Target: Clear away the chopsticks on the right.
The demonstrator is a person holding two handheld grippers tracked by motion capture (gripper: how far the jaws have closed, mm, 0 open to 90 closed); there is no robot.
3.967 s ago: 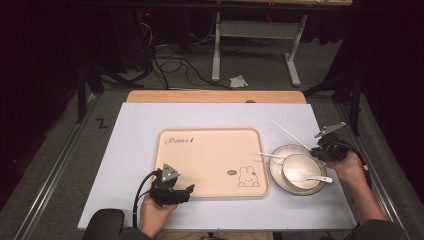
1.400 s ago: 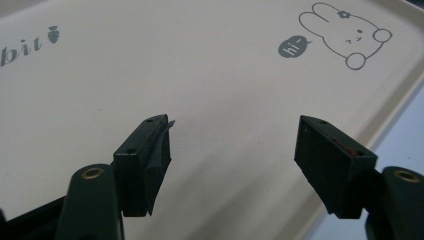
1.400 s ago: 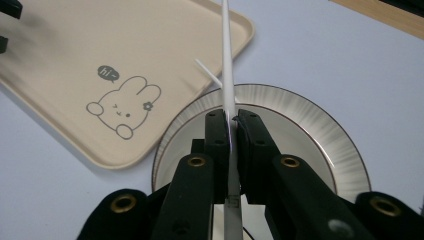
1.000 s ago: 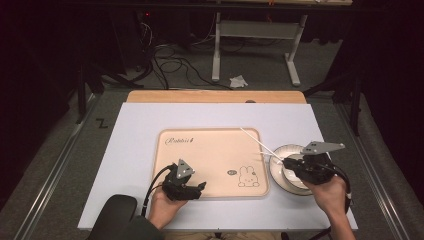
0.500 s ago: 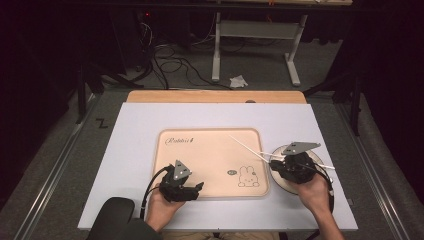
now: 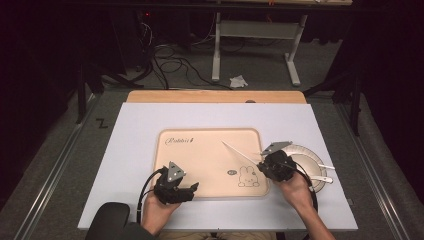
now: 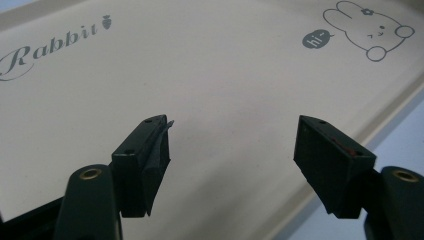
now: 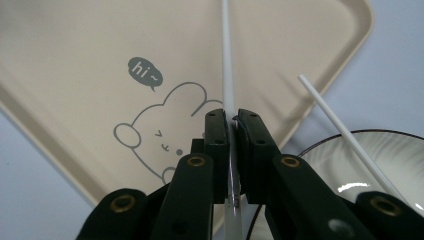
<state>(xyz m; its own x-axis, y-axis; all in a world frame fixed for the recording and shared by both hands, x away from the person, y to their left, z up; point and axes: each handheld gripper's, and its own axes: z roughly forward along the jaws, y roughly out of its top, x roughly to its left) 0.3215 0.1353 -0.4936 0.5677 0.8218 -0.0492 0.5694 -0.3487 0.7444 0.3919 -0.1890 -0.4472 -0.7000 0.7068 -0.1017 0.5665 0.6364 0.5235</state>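
From my high view the right gripper (image 6: pixel 270 165) hides part of the plate (image 6: pixel 312 162); the chopstick's (image 8: pixel 227 60) far end runs off the right gripper view's top edge.

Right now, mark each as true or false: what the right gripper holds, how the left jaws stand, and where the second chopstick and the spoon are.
1. The right gripper is shut on a white chopstick. True.
2. The left gripper clamps the tray's rim. False: its jaws stand open over the beige tray, nothing between them.
3. The second chopstick lies flat on the tray. False: it leans across the plate.
4. A white spoon lies at the plate, right of the tray. True.
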